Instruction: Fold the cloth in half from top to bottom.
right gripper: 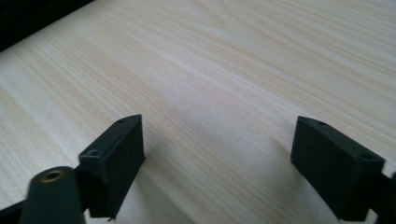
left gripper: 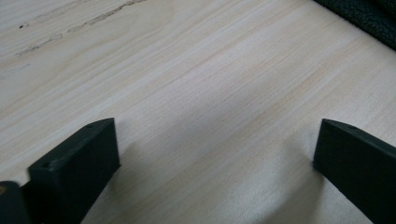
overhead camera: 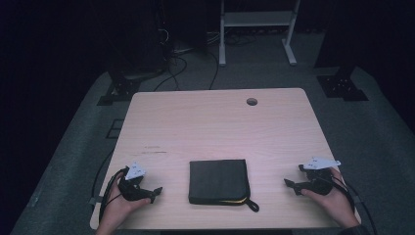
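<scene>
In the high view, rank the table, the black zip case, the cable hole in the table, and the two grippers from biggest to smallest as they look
1. Table
2. Black zip case
3. Left gripper and right gripper: they look about alike, so no ranking between them
4. Cable hole

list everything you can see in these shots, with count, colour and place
flat black zippered fabric case: 1, black with a yellow strip at its near edge and a small loop at one corner, near middle of table, between the grippers
light wooden table: 1, pale wood, round hole near far edge
white metal stand: 1, white, on floor beyond table
cables: several, black, floor behind table
left gripper: 1, black, near left edge, open
right gripper: 1, black, near right edge, open
hands: 2, holding grippers
</scene>
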`<state>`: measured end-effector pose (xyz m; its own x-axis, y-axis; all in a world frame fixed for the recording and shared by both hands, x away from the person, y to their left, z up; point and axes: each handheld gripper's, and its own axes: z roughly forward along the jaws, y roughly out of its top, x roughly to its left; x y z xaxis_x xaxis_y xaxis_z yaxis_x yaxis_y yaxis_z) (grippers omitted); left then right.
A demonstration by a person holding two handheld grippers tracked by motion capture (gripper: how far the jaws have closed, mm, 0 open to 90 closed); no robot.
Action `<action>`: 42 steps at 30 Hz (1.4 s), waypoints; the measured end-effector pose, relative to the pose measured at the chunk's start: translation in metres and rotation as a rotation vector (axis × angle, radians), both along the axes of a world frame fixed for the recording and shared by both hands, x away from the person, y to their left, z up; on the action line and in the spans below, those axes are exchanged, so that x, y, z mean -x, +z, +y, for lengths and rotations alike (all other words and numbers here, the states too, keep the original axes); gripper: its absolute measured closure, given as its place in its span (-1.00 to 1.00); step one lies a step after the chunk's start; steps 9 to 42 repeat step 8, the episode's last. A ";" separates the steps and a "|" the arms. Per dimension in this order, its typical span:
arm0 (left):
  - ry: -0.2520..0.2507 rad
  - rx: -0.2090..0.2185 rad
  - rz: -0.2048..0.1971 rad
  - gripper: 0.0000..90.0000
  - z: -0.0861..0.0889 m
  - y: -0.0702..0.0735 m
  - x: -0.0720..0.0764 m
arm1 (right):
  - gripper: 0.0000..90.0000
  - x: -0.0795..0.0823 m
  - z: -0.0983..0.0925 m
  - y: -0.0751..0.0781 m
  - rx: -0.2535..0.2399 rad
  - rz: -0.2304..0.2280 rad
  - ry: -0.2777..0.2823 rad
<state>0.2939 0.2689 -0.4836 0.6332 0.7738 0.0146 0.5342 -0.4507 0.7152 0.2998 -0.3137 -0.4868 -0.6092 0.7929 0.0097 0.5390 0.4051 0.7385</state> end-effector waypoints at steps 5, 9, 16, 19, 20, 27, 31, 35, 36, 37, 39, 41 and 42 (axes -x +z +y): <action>0.002 0.002 0.000 -1.00 0.000 0.000 0.000 | -0.71 0.000 0.000 0.000 0.002 0.005 -0.006; 0.015 -0.002 -0.002 -1.00 0.000 0.000 0.002 | -0.73 -0.001 0.000 0.000 0.004 0.007 -0.013; 0.015 -0.002 -0.002 -1.00 0.000 0.000 0.002 | -0.73 -0.001 0.000 0.000 0.004 0.007 -0.013; 0.015 -0.002 -0.002 -1.00 0.000 0.000 0.002 | -0.73 -0.001 0.000 0.000 0.004 0.007 -0.013; 0.015 -0.002 -0.002 -1.00 0.000 0.000 0.002 | -0.73 -0.001 0.000 0.000 0.004 0.007 -0.013; 0.015 -0.002 -0.002 -1.00 0.000 0.000 0.002 | -0.73 -0.001 0.000 0.000 0.004 0.007 -0.013; 0.015 -0.002 -0.002 -1.00 0.000 0.000 0.002 | -0.73 -0.001 0.000 0.000 0.004 0.007 -0.013; 0.015 -0.002 -0.002 -1.00 0.000 0.000 0.002 | -0.73 -0.001 0.000 0.000 0.004 0.007 -0.013; 0.015 -0.002 -0.002 -1.00 0.000 0.000 0.002 | -0.73 -0.001 0.000 0.000 0.004 0.007 -0.013; 0.015 -0.002 -0.002 -1.00 0.000 0.000 0.002 | -0.73 -0.001 0.000 0.000 0.004 0.007 -0.013; 0.015 -0.002 -0.002 -1.00 0.000 0.000 0.002 | -0.73 -0.001 0.000 0.000 0.004 0.007 -0.013; 0.015 -0.002 -0.002 -1.00 0.000 0.000 0.002 | -0.73 -0.001 0.000 0.000 0.004 0.007 -0.013; 0.015 -0.002 -0.002 -1.00 0.000 0.000 0.002 | -0.73 -0.001 0.000 0.000 0.004 0.007 -0.013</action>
